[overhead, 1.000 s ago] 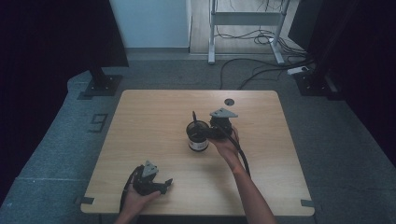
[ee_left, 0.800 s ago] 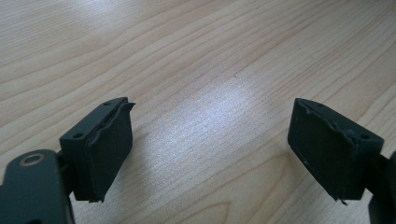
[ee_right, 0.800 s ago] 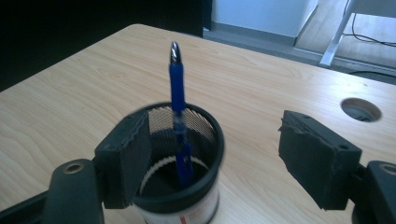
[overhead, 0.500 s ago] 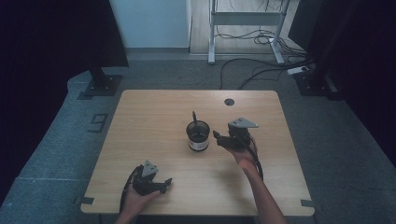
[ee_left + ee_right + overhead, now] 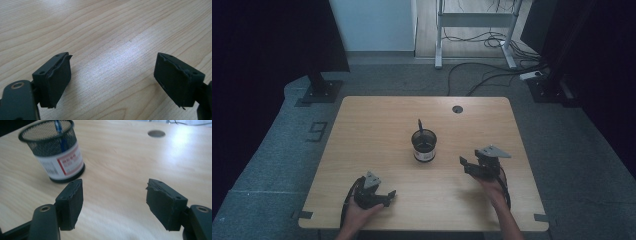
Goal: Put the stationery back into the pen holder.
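Partly hidden pen [image 5: 419, 125] inside cup [image 5: 424, 145]

I see a black wire-mesh pen cup [image 5: 424, 145] with a white-and-red label round its lower half standing upright near the middle of the table. A blue pen [image 5: 59, 130] stands inside, leaning against the rim.

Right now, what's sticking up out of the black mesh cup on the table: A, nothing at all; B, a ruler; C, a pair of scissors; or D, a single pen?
D: one thin pen rises above the rim of the mesh cup in the high view, and the right gripper view shows a blue pen inside it.
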A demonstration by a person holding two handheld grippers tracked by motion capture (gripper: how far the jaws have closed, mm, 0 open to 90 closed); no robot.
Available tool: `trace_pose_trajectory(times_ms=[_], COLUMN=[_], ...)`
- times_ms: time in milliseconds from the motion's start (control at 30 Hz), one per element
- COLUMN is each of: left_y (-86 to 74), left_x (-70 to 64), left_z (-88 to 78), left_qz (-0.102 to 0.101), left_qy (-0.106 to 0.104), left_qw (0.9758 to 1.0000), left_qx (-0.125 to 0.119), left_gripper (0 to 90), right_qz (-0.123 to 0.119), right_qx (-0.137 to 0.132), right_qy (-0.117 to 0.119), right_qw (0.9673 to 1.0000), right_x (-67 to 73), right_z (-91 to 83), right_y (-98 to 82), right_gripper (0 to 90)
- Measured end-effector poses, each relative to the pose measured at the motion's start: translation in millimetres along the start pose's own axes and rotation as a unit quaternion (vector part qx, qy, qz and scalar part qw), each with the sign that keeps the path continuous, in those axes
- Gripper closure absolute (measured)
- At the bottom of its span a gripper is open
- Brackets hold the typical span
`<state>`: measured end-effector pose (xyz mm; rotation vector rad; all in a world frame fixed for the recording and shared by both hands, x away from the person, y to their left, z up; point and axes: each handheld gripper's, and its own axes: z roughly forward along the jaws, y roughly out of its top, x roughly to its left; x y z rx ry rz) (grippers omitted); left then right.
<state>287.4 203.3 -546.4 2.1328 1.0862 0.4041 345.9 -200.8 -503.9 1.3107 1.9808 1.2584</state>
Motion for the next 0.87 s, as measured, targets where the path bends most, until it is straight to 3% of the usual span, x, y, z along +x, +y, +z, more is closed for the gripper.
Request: trace_pose_trajectory(times_ms=[200,600,700,867], left_y=[0.2,0.4,0.4,0.5], left_x=[0.9,1.4,1.3,1.0], left_z=[0.3,0.7,0.8,1.0], left_qz=[-0.004,-0.008,-0.007,-0.004], left_qy=[-0.001,0.0,0.0,-0.001], left_qw=[1.0,1.0,1.0,1.0], left_qx=[0.001,0.003,0.003,0.005], left_gripper=[14.5,14.5,14.5,14.5], right_qz=[0.017,0.015,0.004,0.018], right_qx=[0.008,0.037,0.047,0.046], right_qy=[-0.011,-0.052,-0.059,-0.059], right_qw=[0.9998,0.9978,0.9972,0.997], right_x=[-14.5,-33.5,-34.9,-39.3], right_z=[-16.5,-43.2,-47.2,-49.1], right_y=[-26.1,-69.6,-75.9,-77.4], right_gripper=[29.1,30.5,30.5,30.1])
